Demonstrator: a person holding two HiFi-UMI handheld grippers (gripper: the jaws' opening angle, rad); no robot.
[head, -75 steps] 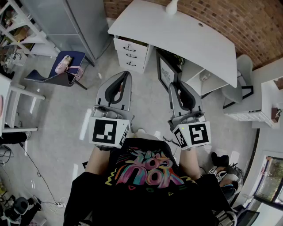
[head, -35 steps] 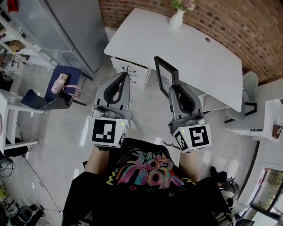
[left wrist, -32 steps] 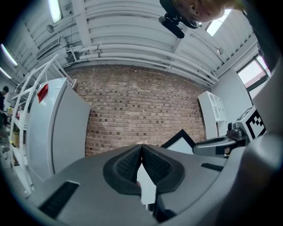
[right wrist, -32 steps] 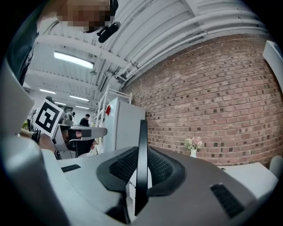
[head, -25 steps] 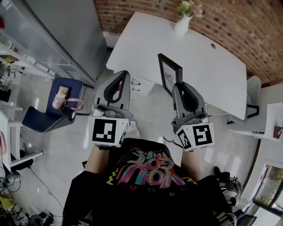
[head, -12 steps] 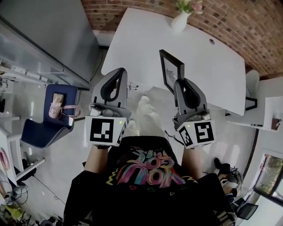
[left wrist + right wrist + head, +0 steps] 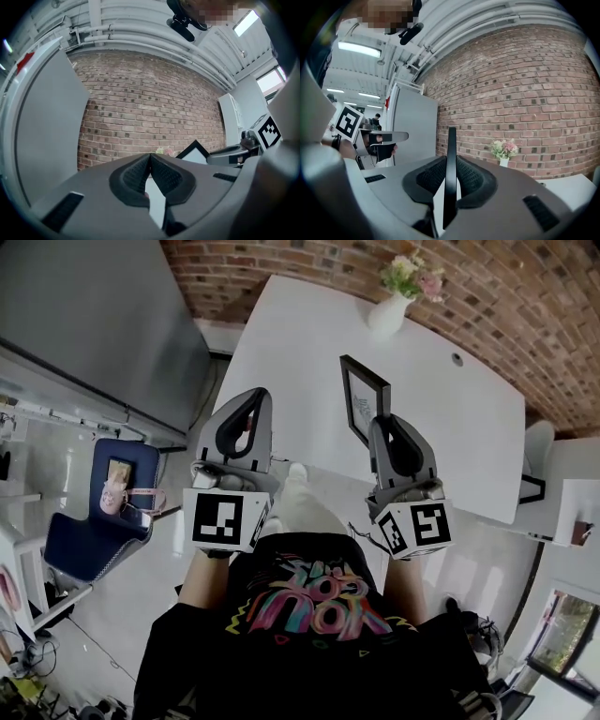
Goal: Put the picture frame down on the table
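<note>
The black picture frame (image 7: 364, 404) stands upright on edge above the near part of the white table (image 7: 309, 343). My right gripper (image 7: 386, 425) is shut on its lower edge. In the right gripper view the frame (image 7: 451, 159) shows edge-on as a thin black bar pinched between the ribbed pads. My left gripper (image 7: 255, 397) hovers to the left of it over the table's near edge. Its jaws meet at the tips with nothing between them (image 7: 150, 155). From the left gripper view a corner of the frame (image 7: 194, 152) shows at the right.
A white vase with pink flowers (image 7: 392, 307) stands at the table's far side against the brick wall (image 7: 525, 296). A tall grey cabinet (image 7: 94, 324) is on the left. A blue chair (image 7: 103, 512) stands on the floor at the lower left.
Both grippers and the frame have travelled forward from over the floor to over the table. The right gripper's hold on the frame is unchanged, and the left gripper stays shut.
</note>
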